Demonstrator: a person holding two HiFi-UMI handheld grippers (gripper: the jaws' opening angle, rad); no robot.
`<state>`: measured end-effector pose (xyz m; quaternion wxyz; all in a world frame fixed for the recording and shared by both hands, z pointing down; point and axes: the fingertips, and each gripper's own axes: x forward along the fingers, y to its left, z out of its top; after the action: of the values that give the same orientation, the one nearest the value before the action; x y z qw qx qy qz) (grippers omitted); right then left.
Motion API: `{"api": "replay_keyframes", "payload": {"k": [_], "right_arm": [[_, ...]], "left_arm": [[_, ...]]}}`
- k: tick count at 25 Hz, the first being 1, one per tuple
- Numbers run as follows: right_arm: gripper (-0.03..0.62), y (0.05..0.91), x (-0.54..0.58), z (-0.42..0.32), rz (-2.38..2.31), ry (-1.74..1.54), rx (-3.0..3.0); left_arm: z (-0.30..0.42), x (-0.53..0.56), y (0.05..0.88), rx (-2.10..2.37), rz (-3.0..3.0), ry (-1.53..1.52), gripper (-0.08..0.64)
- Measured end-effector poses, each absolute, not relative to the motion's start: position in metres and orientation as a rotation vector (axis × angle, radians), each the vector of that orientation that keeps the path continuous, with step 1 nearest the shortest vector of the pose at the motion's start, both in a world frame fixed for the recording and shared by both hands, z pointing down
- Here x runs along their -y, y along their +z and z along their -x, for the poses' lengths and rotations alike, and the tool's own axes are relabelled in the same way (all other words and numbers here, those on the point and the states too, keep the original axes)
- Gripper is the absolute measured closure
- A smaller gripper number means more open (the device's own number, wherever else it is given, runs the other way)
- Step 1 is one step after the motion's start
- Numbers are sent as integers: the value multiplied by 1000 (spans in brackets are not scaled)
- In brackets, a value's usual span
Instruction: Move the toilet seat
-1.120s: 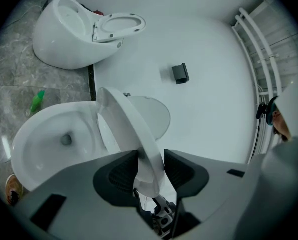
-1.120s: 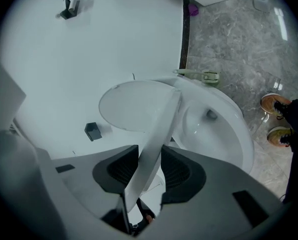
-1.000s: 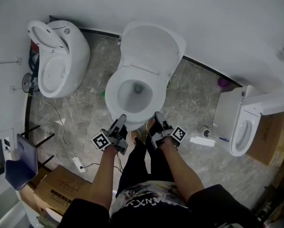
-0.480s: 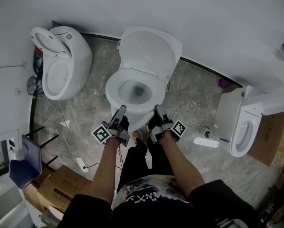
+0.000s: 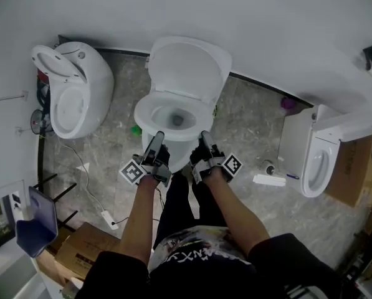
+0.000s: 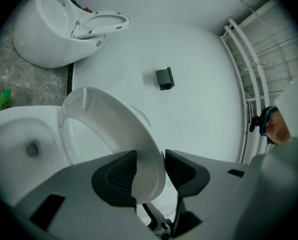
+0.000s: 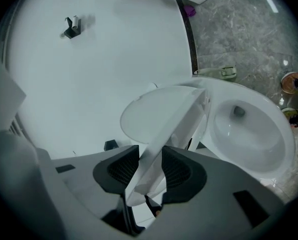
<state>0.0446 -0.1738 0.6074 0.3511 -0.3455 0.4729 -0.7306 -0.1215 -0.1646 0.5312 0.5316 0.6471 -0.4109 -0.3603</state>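
Observation:
A white toilet [image 5: 149, 124] stands against the wall in the head view, its lid [image 5: 189, 64] upright. My left gripper [image 5: 159, 136] and right gripper [image 5: 204, 136] are at the bowl's front, one on each side. The left gripper view shows the tilted toilet seat [image 6: 114, 129] above the bowl [image 6: 19, 139], its rim between my left gripper's [image 6: 149, 171] pads; these jaws have just eased open a little with the rim still between them. Seen edge-on in the right gripper view, the seat [image 7: 181, 121] runs into my right gripper [image 7: 149, 171], shut on it.
A second toilet [image 5: 73, 92] stands at the left and a third [image 5: 316, 161] at the right. On the floor lie a power strip [image 5: 108, 217], a cardboard box [image 5: 80, 251] and a white bottle [image 5: 270, 179]. A blue chair [image 5: 33, 226] is near left.
Both grippers have moved up the picture toward the bowl together, lifting the seat's front edge. The view has shifted slightly.

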Motion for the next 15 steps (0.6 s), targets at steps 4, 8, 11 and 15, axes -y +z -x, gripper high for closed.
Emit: {"api": "replay_keyframes", "payload": {"k": [4, 8, 11, 15], "right_arm": [[460, 583, 175, -26, 819, -1820, -1282], [462, 575, 181, -22, 850, -1743, -1266], [472, 563, 189, -18, 851, -1694, -1296], [492, 550, 193, -11, 854, -1630, -1351]], "left_arm": [[120, 174, 526, 947, -1568, -852, 367], [120, 185, 522, 908, -1584, -828, 367], [120, 196, 519, 881, -1591, -829, 368], [118, 206, 516, 840, -1597, -821, 370]]}}
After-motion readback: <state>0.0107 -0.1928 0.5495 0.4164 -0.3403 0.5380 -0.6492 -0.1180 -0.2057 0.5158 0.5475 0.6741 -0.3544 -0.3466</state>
